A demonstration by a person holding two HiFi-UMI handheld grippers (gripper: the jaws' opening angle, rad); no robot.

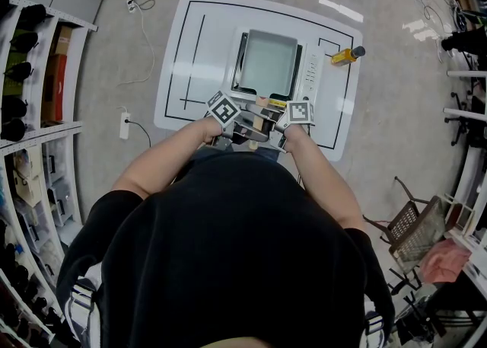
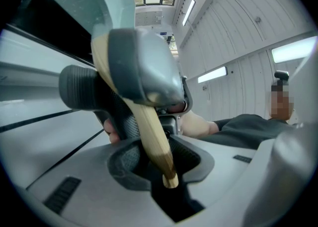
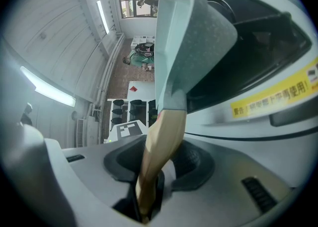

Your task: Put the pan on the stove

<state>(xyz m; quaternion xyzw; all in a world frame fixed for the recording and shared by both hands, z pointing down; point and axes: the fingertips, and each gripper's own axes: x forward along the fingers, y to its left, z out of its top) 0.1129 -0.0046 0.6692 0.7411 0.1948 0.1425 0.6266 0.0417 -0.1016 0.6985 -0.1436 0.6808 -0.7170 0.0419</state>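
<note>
The pan is pale teal-grey with a light wooden handle. In the left gripper view its body [image 2: 84,2] rises at the upper left, and the wooden handle [image 2: 151,131] runs down between the jaws of my left gripper [image 2: 166,171], which is shut on it. In the right gripper view my right gripper [image 3: 149,191] is also shut on a wooden handle [image 3: 161,141] below the pan's teal bracket [image 3: 191,37]. The head view shows both grippers, left [image 1: 242,127] and right [image 1: 275,129], close together at the near edge of the stove [image 1: 266,63]. The pan itself is mostly hidden between them.
The stove sits on a white table [image 1: 198,49] marked with black lines. Its control strip [image 1: 310,72] is on the right and a yellow label [image 3: 278,97] on its near side. A yellow bottle [image 1: 346,55] lies right of the stove. Shelves [image 1: 30,110] stand at the left and a basket [image 1: 415,228] at the right.
</note>
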